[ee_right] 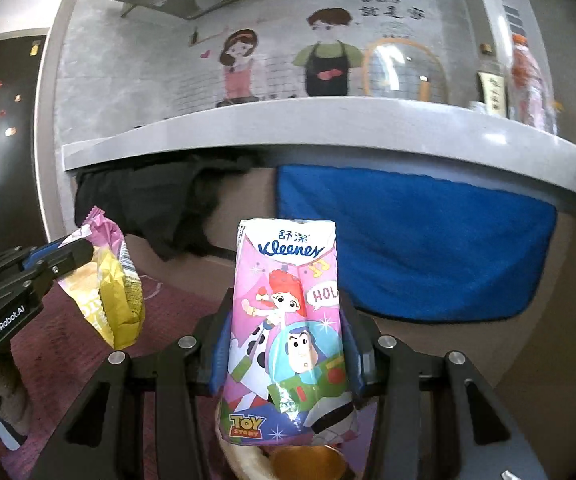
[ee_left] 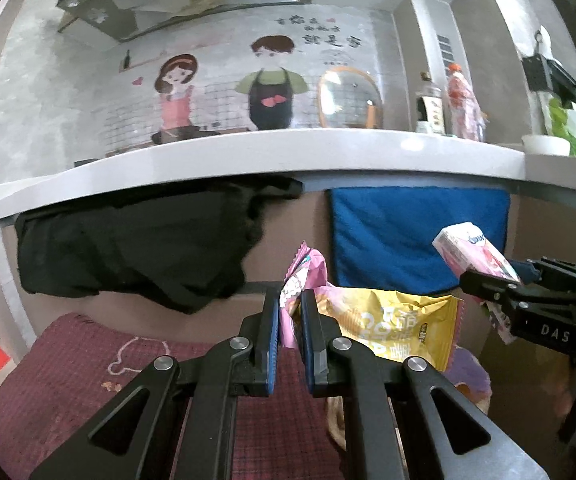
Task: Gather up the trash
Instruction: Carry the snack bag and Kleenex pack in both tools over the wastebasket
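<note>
My left gripper (ee_left: 290, 300) is shut on a pink and yellow snack wrapper (ee_left: 387, 320), held in the air in front of the counter; the same wrapper shows in the right wrist view (ee_right: 108, 284), with the left gripper (ee_right: 70, 254) at the left edge. My right gripper (ee_right: 286, 316) is shut on a pink Kleenex tissue pack (ee_right: 288, 320) with Toy Story print, held upright. In the left wrist view the pack (ee_left: 473, 256) and the right gripper (ee_left: 487, 280) are at the right, level with the wrapper.
A white counter edge (ee_left: 248, 160) runs across ahead, with bottles (ee_left: 461, 100) and a white bowl (ee_left: 545, 145) on it. A black cloth (ee_left: 128, 248) and a blue towel (ee_left: 419, 236) hang below it. A dark red mat (ee_left: 68, 380) lies underneath.
</note>
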Available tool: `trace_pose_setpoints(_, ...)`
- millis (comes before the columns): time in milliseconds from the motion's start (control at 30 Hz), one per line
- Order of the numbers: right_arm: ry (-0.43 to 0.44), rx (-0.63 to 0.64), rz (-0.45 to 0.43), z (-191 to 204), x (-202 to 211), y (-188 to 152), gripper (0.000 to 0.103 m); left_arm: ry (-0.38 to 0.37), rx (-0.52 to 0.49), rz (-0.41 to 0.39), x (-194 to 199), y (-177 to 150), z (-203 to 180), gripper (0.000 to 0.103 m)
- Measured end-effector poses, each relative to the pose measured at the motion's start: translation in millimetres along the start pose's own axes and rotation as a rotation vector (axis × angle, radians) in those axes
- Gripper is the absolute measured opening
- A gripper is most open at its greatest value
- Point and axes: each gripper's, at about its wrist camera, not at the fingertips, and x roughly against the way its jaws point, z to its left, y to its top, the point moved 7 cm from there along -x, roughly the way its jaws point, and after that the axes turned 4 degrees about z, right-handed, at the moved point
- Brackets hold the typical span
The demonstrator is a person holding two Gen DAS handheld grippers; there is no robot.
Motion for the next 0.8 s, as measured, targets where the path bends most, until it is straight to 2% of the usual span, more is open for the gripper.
trace_pose_setpoints(300,-0.023,-0.057,0.014,-37.5,1.3,-18.6,0.043,-0.054,-0.023,0.050,-23.3,-10.2,-37.6,0.011)
trace_pose_setpoints(800,-0.033,-0.110,0.044,-64.0,-9.8,-43.5,0.043,-0.126,0.007,0.140,-55.1,-37.8,-61.2,0.011)
